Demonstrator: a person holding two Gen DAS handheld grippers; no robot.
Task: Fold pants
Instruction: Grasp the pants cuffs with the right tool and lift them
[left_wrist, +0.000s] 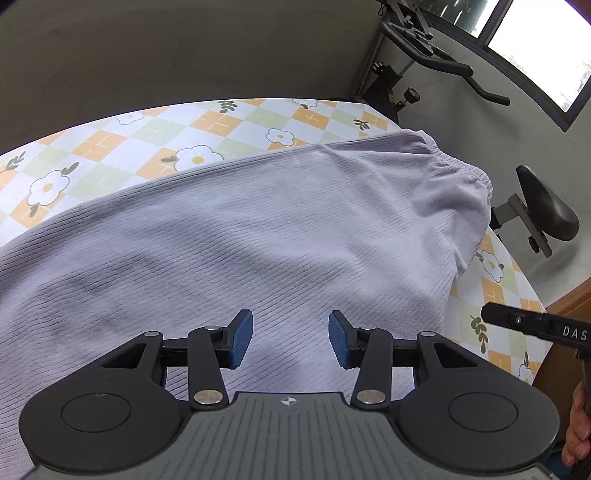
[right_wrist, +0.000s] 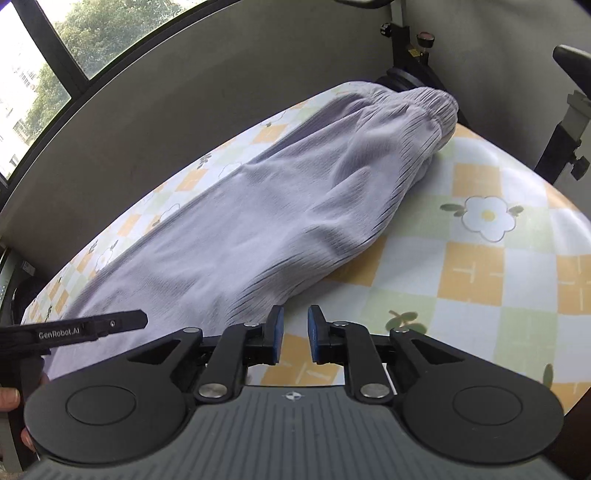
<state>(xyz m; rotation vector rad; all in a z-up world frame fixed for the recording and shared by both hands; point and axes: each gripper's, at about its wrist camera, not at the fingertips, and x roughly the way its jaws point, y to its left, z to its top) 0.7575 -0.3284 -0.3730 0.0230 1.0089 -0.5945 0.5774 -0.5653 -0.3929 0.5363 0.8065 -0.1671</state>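
- I see the pants (left_wrist: 258, 229) lying lengthwise on the surface (left_wrist: 110, 144), waistband (right_wrist: 424, 103) at its far end.
- My left claw (left_wrist: 290, 339) hangs over the pants; my right claw (right_wrist: 295, 334) is just beside their near edge, over bare surface.
- An exercise bike (left_wrist: 546, 206) stands beyond the waistband end.

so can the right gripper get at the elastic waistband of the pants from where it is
Probably yes. The right gripper is open and empty over the sheet, and bare sheet runs beside the pants up to the waistband. It lies at the far end, so a long forward reach.
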